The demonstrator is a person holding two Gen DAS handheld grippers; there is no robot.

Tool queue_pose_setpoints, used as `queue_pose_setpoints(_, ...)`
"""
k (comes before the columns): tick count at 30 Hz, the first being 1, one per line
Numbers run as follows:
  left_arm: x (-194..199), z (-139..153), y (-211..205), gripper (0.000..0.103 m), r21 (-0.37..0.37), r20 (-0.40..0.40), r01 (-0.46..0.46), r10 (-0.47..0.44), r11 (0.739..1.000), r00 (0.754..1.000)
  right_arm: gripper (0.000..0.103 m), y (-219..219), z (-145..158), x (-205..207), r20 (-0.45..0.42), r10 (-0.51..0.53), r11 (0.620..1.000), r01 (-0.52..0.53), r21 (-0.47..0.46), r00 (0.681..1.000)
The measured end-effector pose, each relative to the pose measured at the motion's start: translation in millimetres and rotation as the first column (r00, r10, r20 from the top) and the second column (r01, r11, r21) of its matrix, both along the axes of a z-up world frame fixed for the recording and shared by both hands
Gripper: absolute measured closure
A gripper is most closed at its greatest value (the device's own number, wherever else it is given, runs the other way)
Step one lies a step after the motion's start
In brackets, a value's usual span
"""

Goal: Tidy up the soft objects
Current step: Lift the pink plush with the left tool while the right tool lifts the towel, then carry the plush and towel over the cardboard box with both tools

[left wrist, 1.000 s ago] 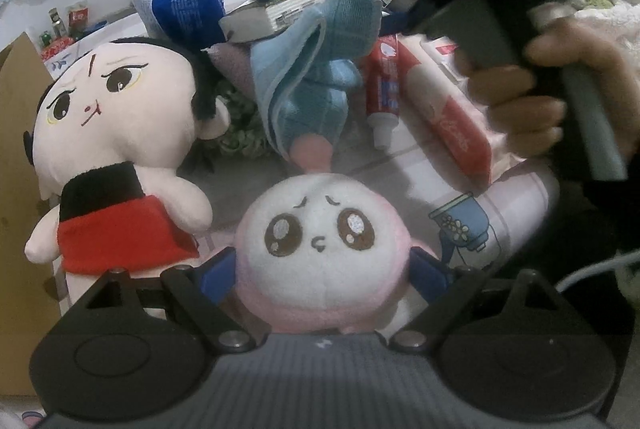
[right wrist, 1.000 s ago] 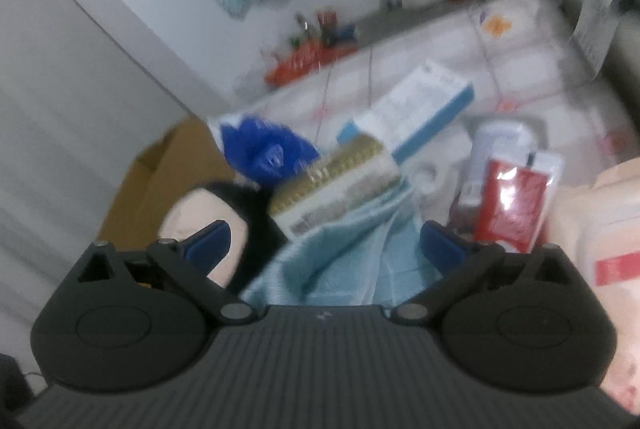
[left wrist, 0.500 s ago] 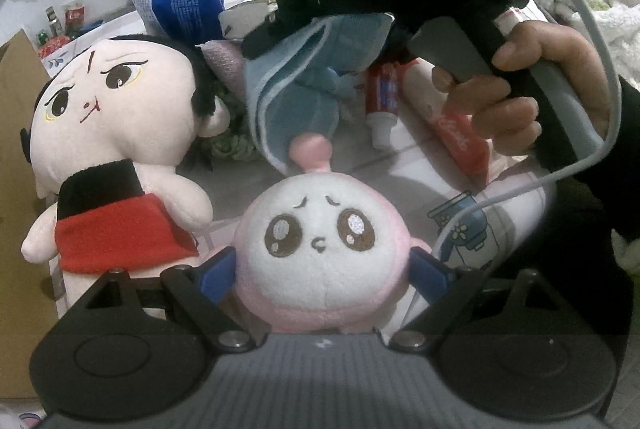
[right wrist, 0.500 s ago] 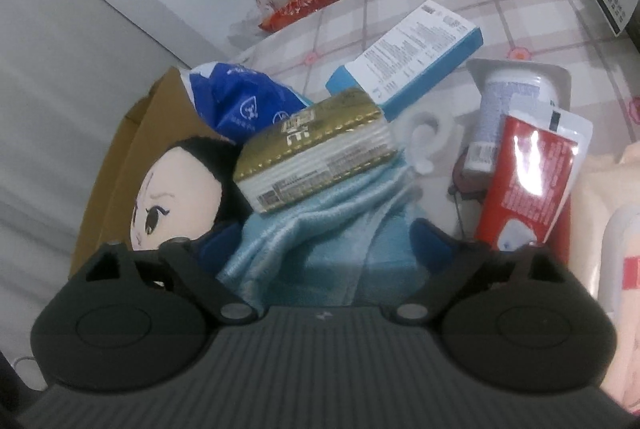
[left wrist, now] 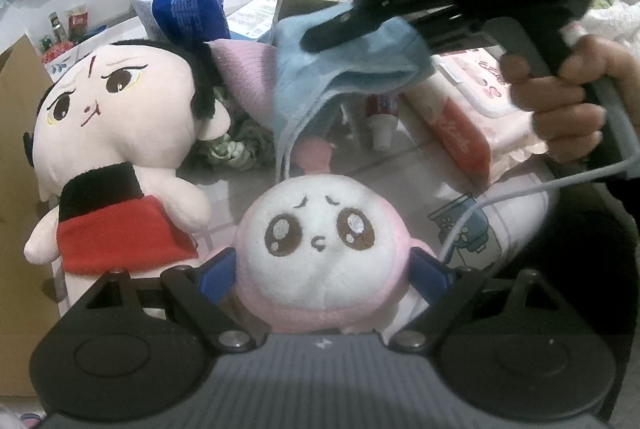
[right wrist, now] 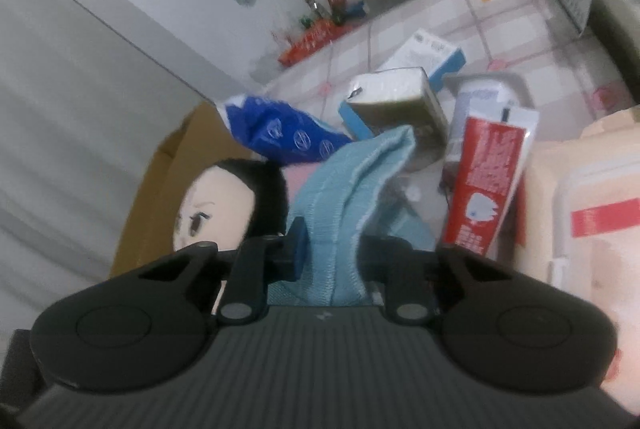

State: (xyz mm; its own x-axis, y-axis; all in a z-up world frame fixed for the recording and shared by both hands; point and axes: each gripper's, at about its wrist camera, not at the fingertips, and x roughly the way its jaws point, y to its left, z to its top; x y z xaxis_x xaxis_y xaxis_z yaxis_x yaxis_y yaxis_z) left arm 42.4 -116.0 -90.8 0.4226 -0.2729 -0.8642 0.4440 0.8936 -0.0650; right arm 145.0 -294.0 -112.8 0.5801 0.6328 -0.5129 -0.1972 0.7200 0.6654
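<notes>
Left wrist view: two plush dolls (left wrist: 320, 249) (left wrist: 116, 137), one blue towel (left wrist: 344, 69).

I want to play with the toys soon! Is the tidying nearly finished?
Not yet. Nothing looks put away. The right gripper is shut on the blue towel, lifting it. The left gripper straddles the round pink plush, fingers at its sides. The black-haired doll and a pink cloth wait on the table, mixed with the toothpaste and boxes.
</notes>
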Motion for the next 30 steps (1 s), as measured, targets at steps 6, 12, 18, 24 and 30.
queue_pose_setpoints(6, -2, 3, 0, 0.014, 0.004, 0.017, 0.003, -0.003, 1.000, 1.000, 0.084, -24, 11, -31, 0.080, -0.088, 0.995, 0.084, 0.053, 0.993)
queue_pose_setpoints(12, -11, 18, 4, 0.015, -0.022, 0.057, 0.010, -0.009, 1.000, 0.998, 0.084, -34, 16, -59, 0.122, -0.158, 0.984, 0.146, 0.105, 0.980)
queue_pose_setpoints(18, -30, 48, 9, 0.015, -0.035, 0.120, 0.025, -0.020, 0.999, 0.993, 0.084, -38, 39, -92, 0.199, -0.196, 0.977, 0.173, 0.126, 0.960)
queue_pose_setpoints(24, -58, 79, 23, 0.015, -0.070, 0.161, 0.021, -0.010, 0.997, 0.987, 0.084, -32, 68, -130, 0.270, -0.202, 0.977, 0.174, 0.125, 0.941)
queue_pose_setpoints(30, -93, 117, 48, 0.015, -0.117, 0.218, 0.018, 0.008, 0.993, 0.976, 0.084, -12, 108, -175, 0.361, -0.174, 0.983, 0.140, 0.118, 0.916)
